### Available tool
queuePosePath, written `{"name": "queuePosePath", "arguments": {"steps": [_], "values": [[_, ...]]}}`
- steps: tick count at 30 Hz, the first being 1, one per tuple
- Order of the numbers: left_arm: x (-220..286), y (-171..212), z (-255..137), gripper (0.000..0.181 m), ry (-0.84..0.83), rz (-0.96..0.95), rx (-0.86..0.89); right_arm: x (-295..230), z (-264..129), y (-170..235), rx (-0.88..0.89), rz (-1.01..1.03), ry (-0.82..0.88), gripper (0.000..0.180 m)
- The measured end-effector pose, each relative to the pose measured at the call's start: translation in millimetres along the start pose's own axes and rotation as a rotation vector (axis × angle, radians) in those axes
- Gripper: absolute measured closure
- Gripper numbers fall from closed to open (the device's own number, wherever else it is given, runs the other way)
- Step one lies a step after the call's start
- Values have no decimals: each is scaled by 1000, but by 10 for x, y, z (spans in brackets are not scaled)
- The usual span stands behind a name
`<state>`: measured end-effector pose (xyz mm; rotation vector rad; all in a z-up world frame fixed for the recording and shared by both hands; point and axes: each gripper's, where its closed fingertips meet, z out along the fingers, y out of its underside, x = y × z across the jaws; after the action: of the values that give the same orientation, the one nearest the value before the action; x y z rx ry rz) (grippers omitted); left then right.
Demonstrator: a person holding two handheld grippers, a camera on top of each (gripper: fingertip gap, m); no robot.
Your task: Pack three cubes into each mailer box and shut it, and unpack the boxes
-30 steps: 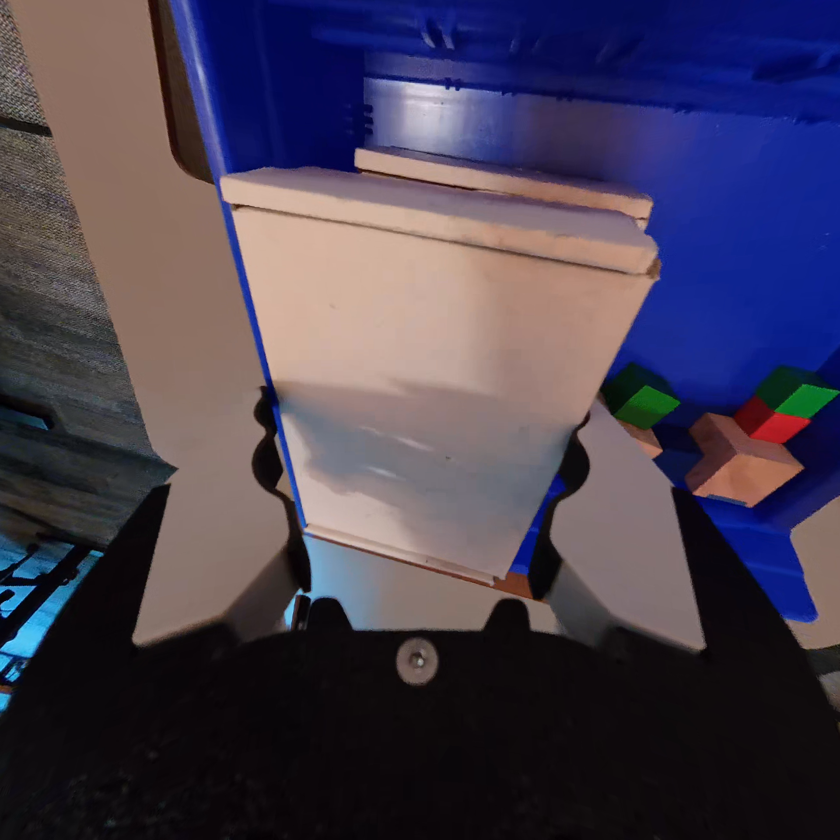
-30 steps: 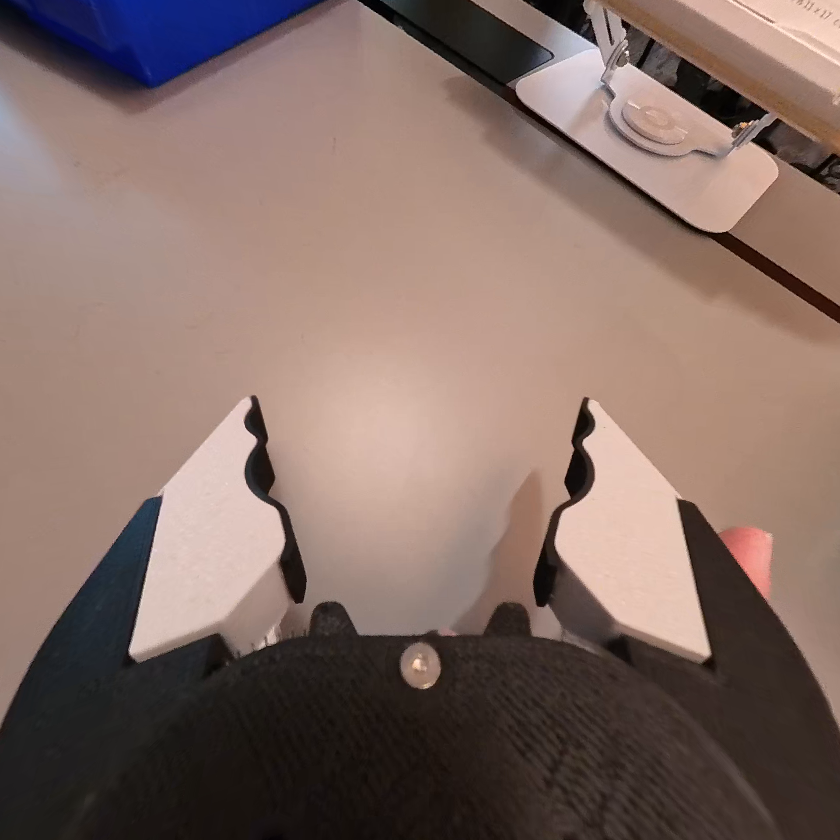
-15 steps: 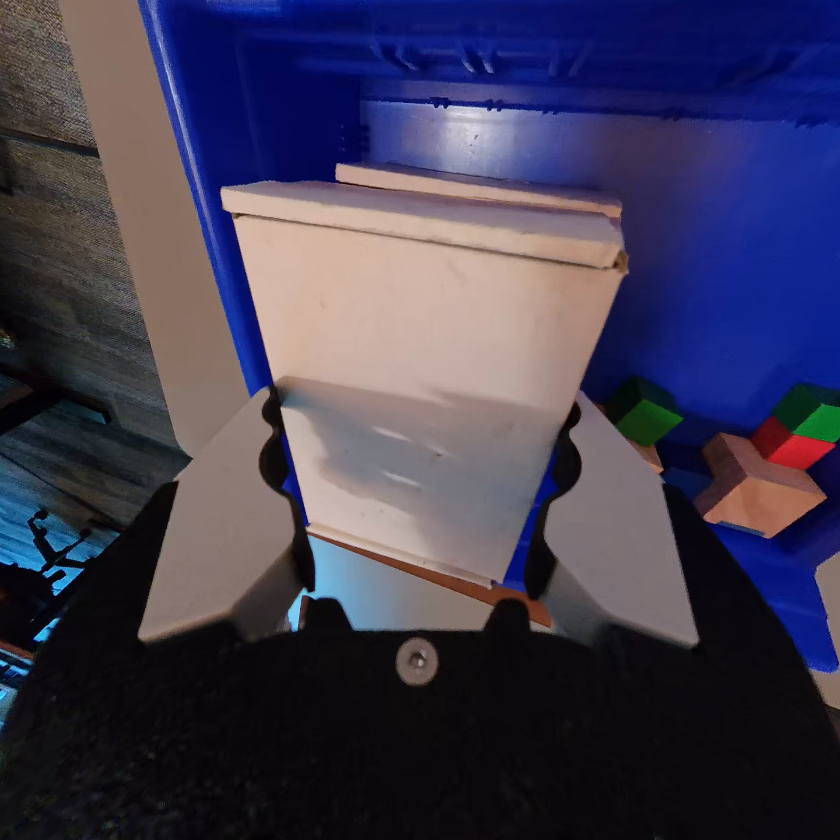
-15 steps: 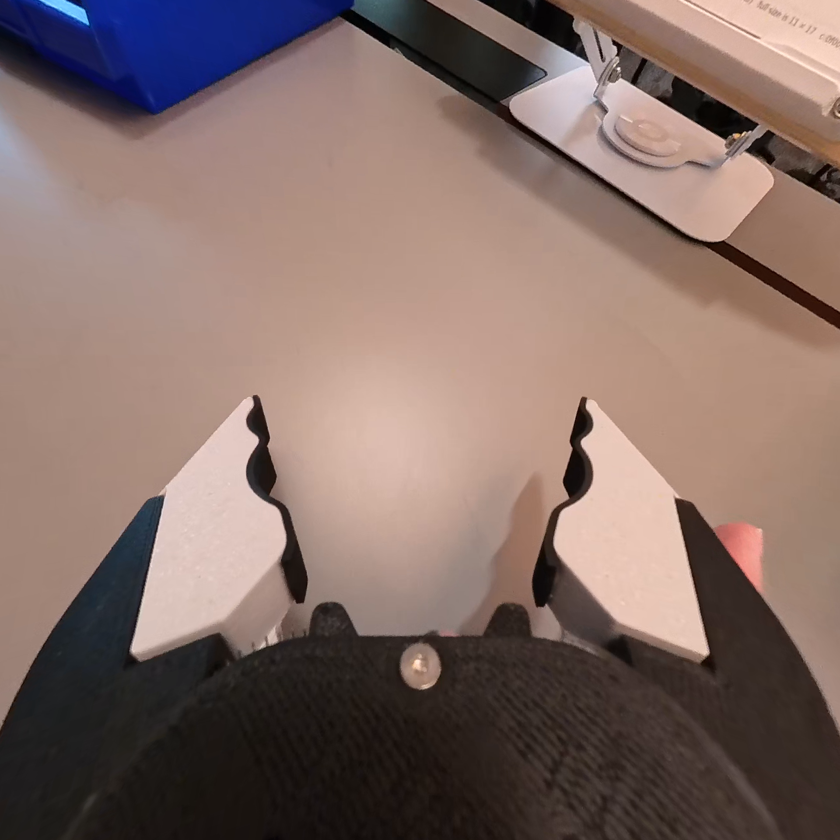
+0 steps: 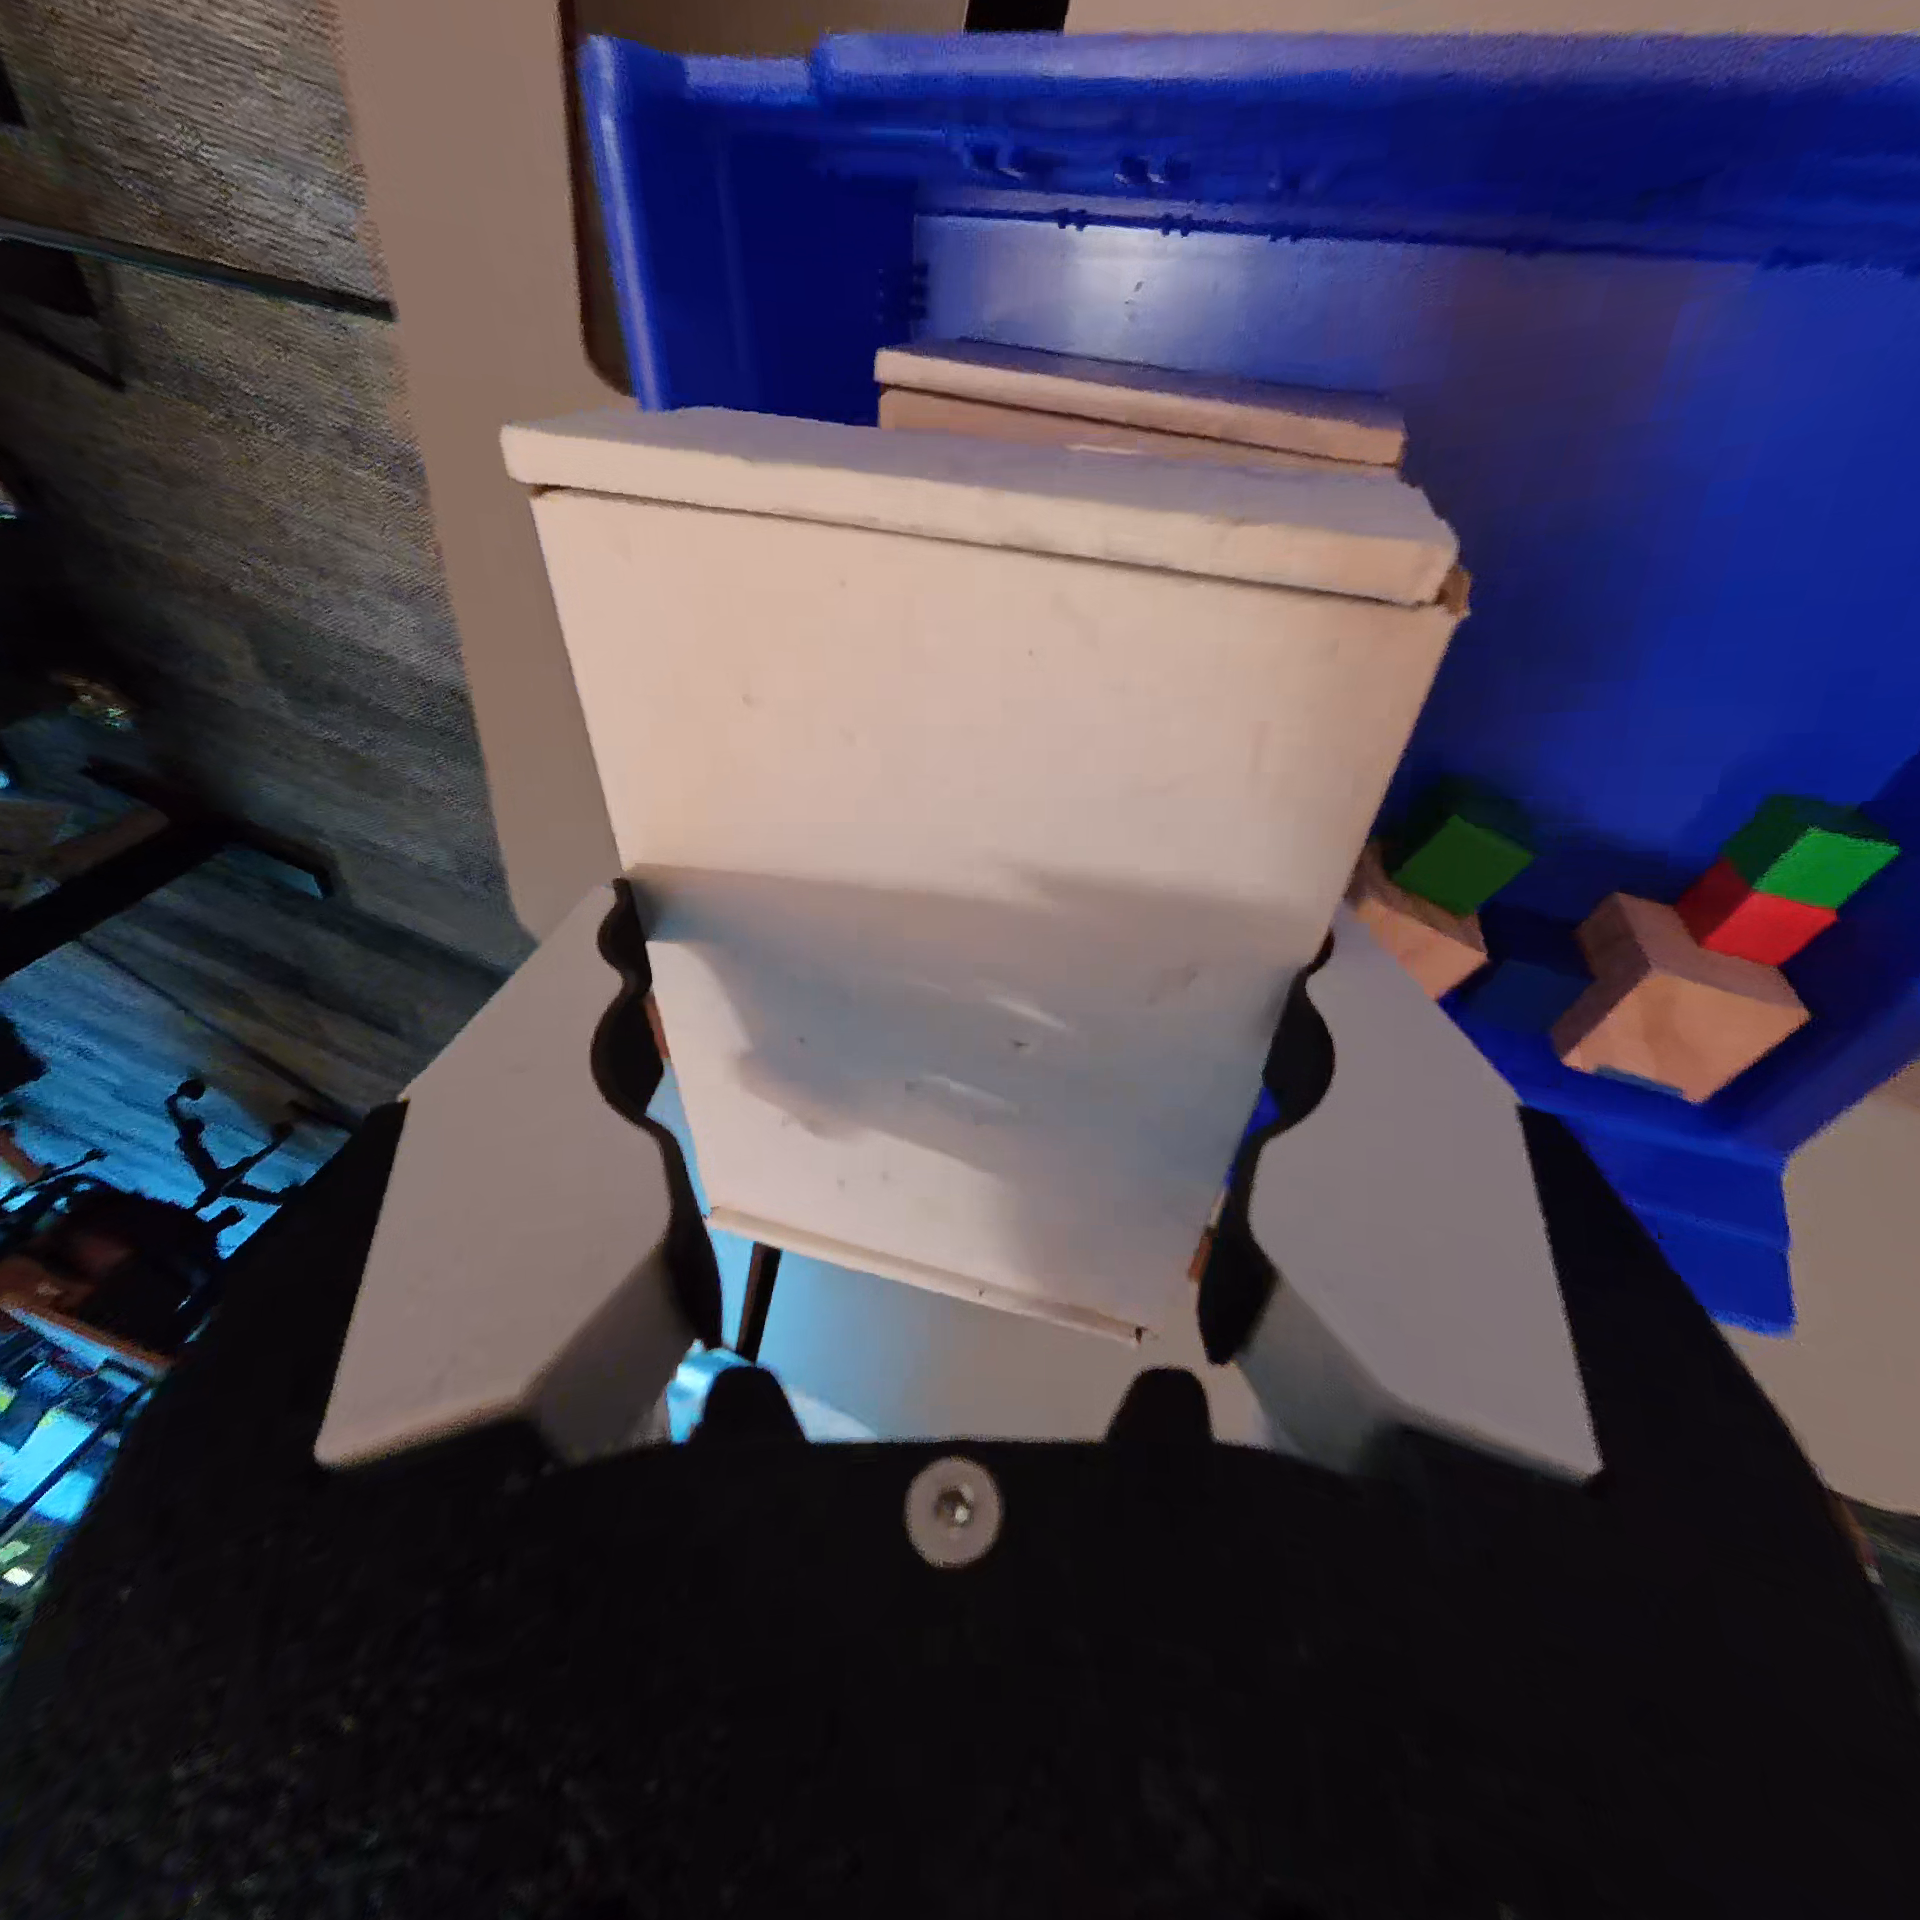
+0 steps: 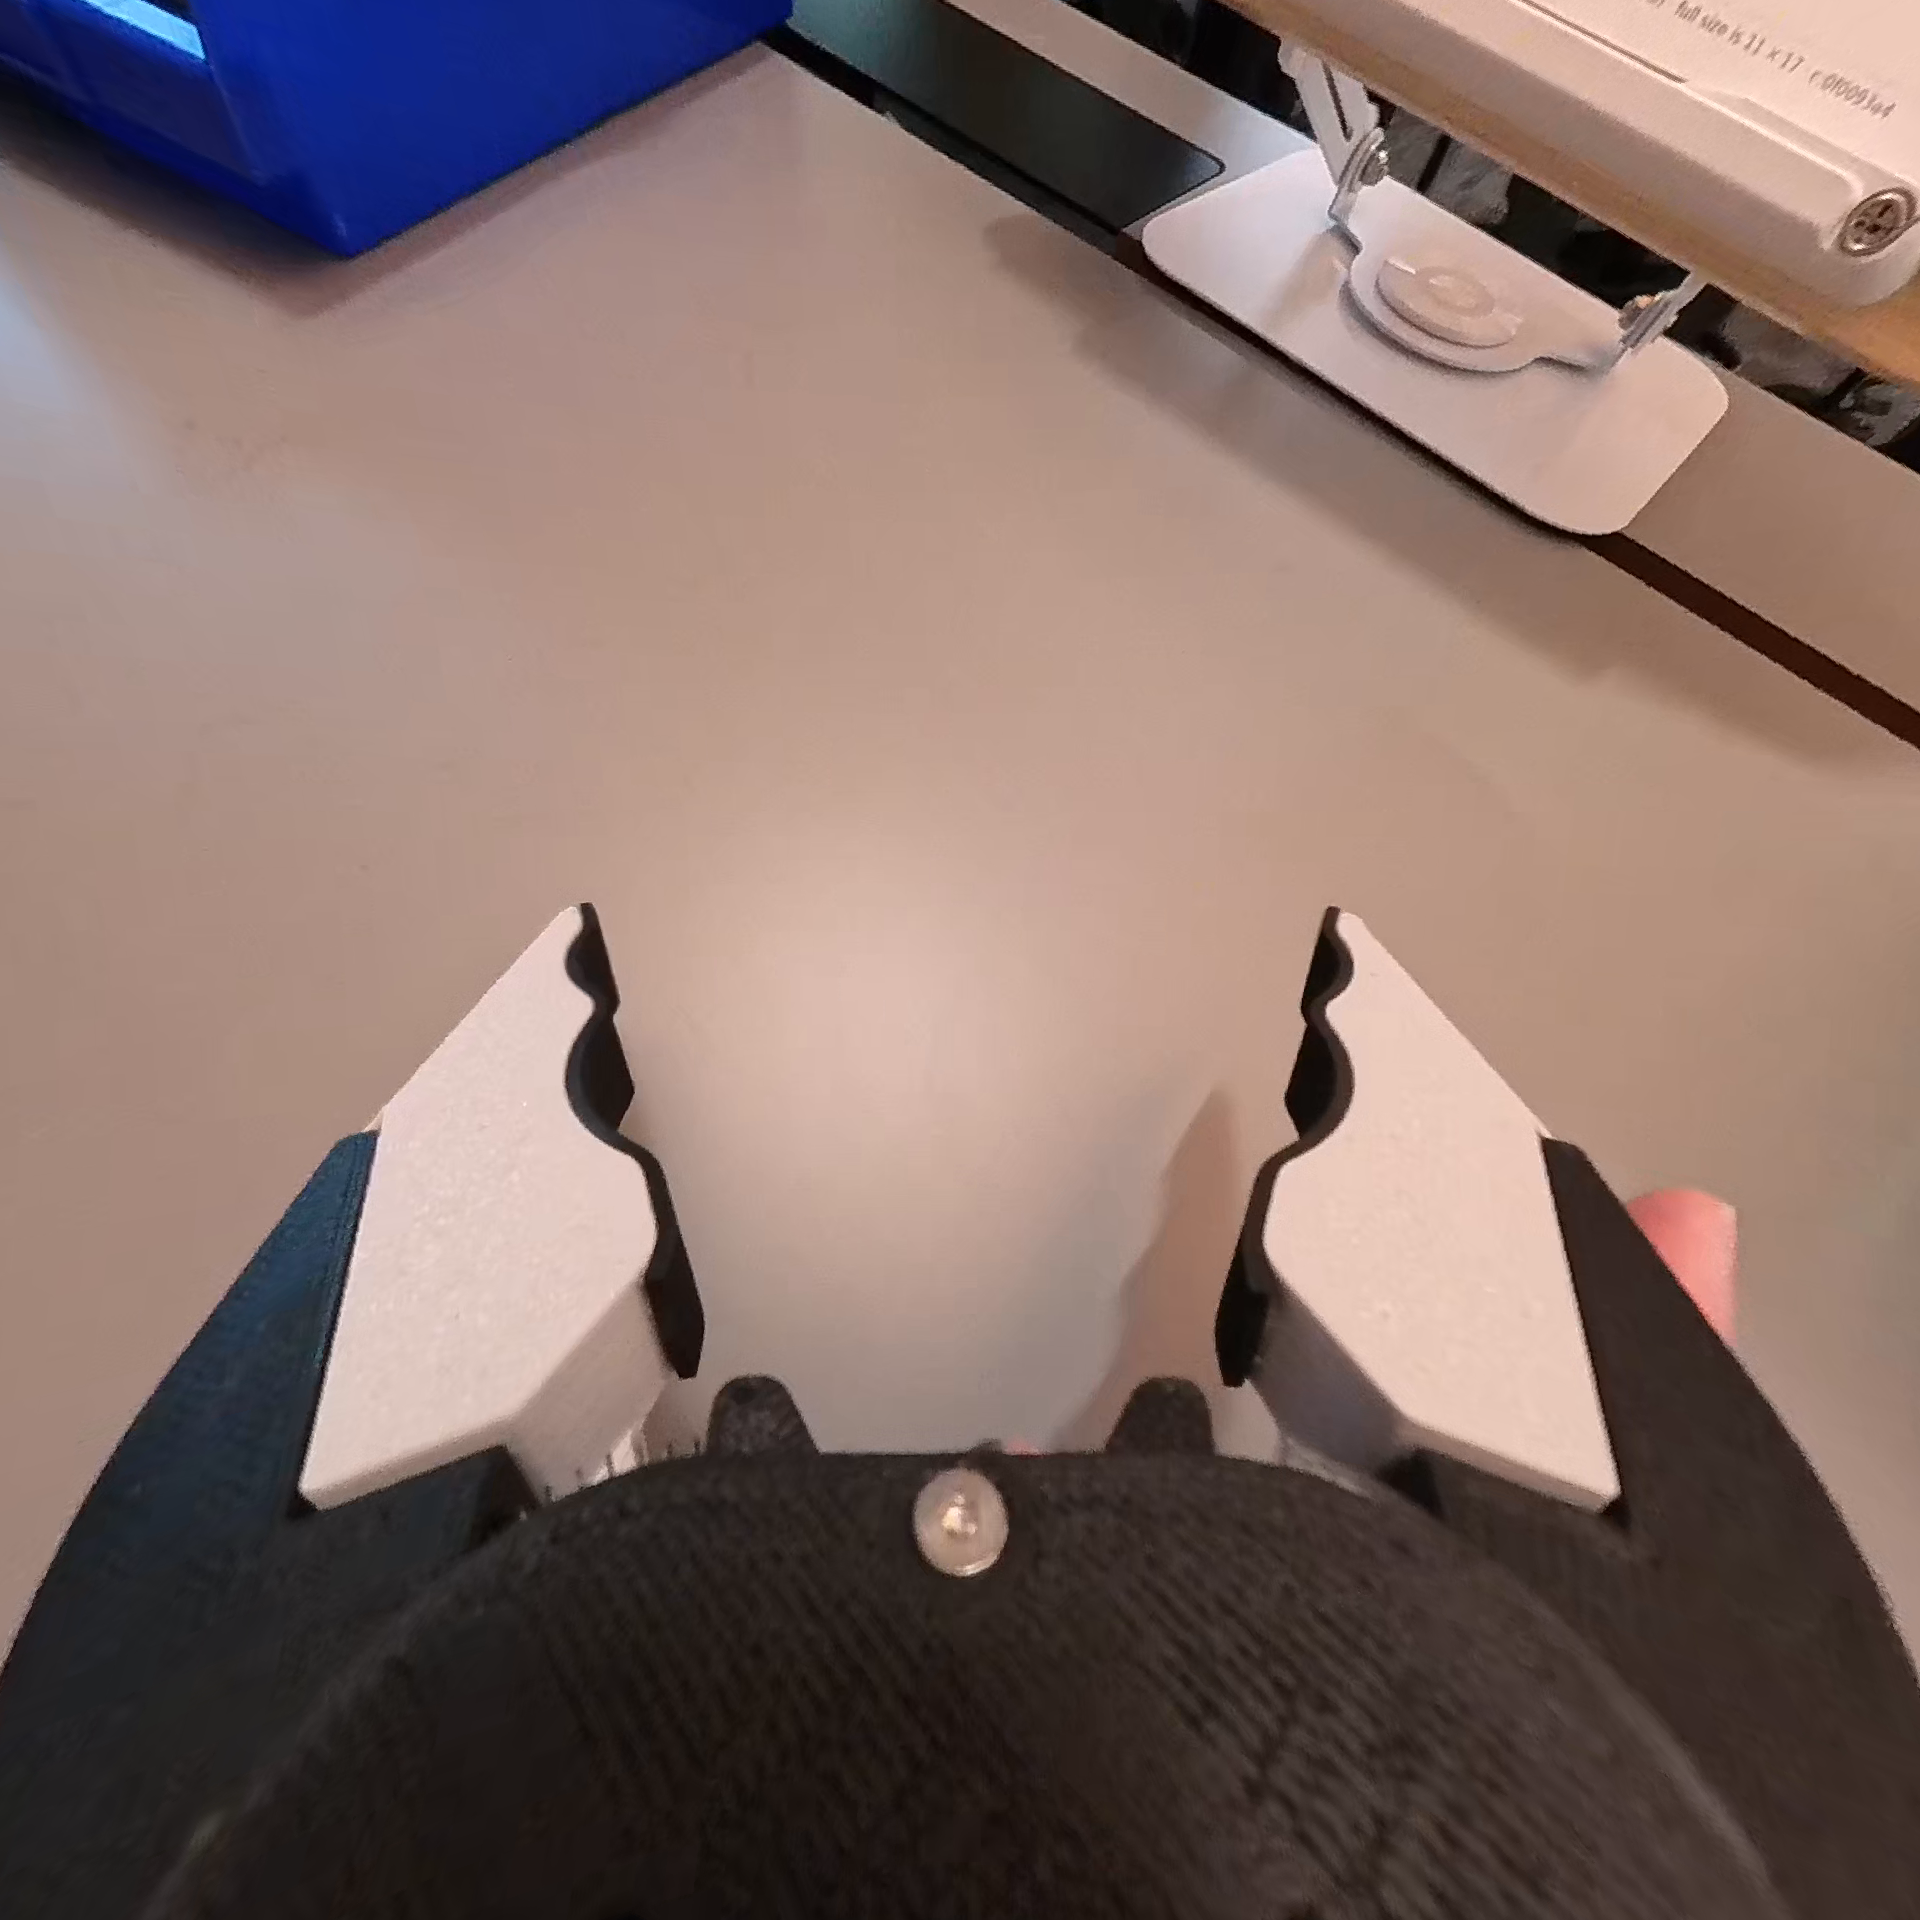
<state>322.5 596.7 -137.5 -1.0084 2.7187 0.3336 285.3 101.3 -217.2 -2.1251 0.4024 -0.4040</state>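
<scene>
My left gripper (image 5: 961,935) is shut on a closed white mailer box (image 5: 987,790), holding it by its two sides above the near left edge of a blue bin (image 5: 1621,499). A second closed mailer box (image 5: 1132,400) stands in the bin behind it. Loose cubes lie in the bin's right part: green (image 5: 1460,857), green (image 5: 1813,857), red (image 5: 1751,920) and plain wood (image 5: 1678,1013). My right gripper (image 6: 961,925) is open and empty, low over the bare grey table (image 6: 779,582).
In the right wrist view the blue bin's corner (image 6: 416,114) is at the top left. A white stand base (image 6: 1455,405) with a white board above it sits at the table's far right edge. Left of the bin the table ends over the floor (image 5: 208,831).
My left gripper has pulled back and up with the mailer box, which now stands clear of the bin's left wall. The right gripper has barely drifted and stays open.
</scene>
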Motion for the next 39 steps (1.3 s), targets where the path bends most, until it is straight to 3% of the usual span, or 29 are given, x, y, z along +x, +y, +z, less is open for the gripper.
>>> {"name": "queuePosePath", "arguments": {"steps": [5, 9, 12, 16, 25, 34, 39], "values": [[112, -253, -822, 62, -33, 8, 24, 40, -96, -54, 33, 2, 17, 50], [502, -808, -1392, 62, -25, 12, 101, 58, -199, -111, 65, 8, 30, 50], [968, -1276, -1554, 62, -20, 53, 121, 61, -325, -120, 90, 5, 49, 50], [1731, -1871, -1417, 62, 2, 134, 110, 65, -512, -3, 90, -16, 79, 49], [3129, -2886, -587, 61, -8, 273, 102, 93, -1006, 318, 151, -75, 116, 49], [3823, -3281, -510, 61, 13, 212, 212, -27, -1260, 531, 186, -213, 50, 51], [4094, -3355, -678, 60, 17, 133, 280, -86, -1286, 430, 237, -185, 13, 67]]}}
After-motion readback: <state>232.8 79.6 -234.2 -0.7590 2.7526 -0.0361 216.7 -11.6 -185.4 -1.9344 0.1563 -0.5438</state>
